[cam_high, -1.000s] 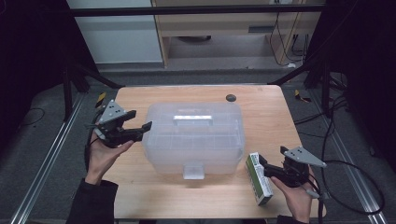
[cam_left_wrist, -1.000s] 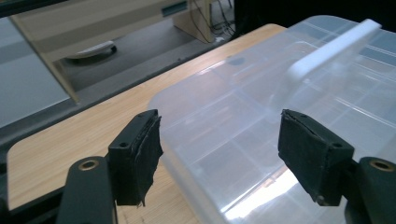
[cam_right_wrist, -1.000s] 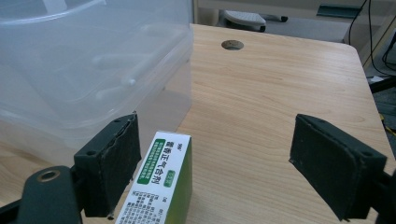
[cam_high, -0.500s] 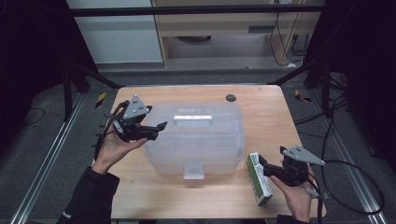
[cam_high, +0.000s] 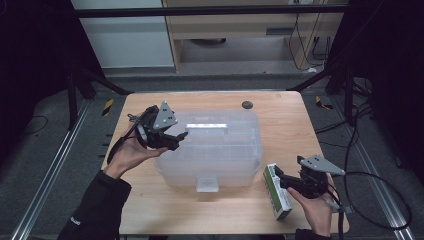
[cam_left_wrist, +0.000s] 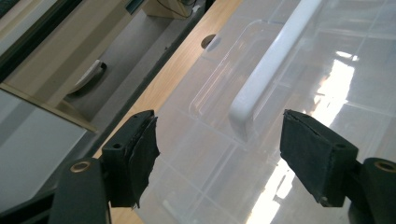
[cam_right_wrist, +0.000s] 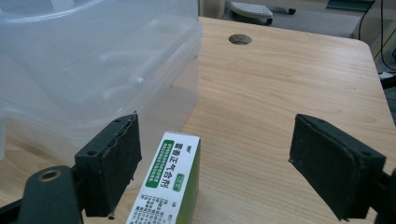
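Observation:
A clear plastic storage box (cam_high: 212, 150) with a closed lid and a white handle (cam_high: 206, 127) stands in the middle of the wooden table (cam_high: 280, 120). My left gripper (cam_high: 176, 139) hovers open over the box's left top edge; in the left gripper view the white handle (cam_left_wrist: 273, 60) lies just ahead between the jaws. A green and white carton (cam_high: 278, 191) lies on the table at the box's right front. My right gripper (cam_high: 281, 181) is open beside it, and the carton (cam_right_wrist: 168, 184) sits low between its jaws, untouched.
A white latch (cam_high: 207, 183) sticks out at the box's front. A round hole (cam_high: 246, 104) is in the table's far side. A cabinet (cam_high: 240, 30) stands beyond the table. Bare wood lies to the right (cam_right_wrist: 280, 93) of the box.
My left gripper has moved right and up from the table's left edge onto the box's lid, near the handle. The right gripper and carton have stayed put.

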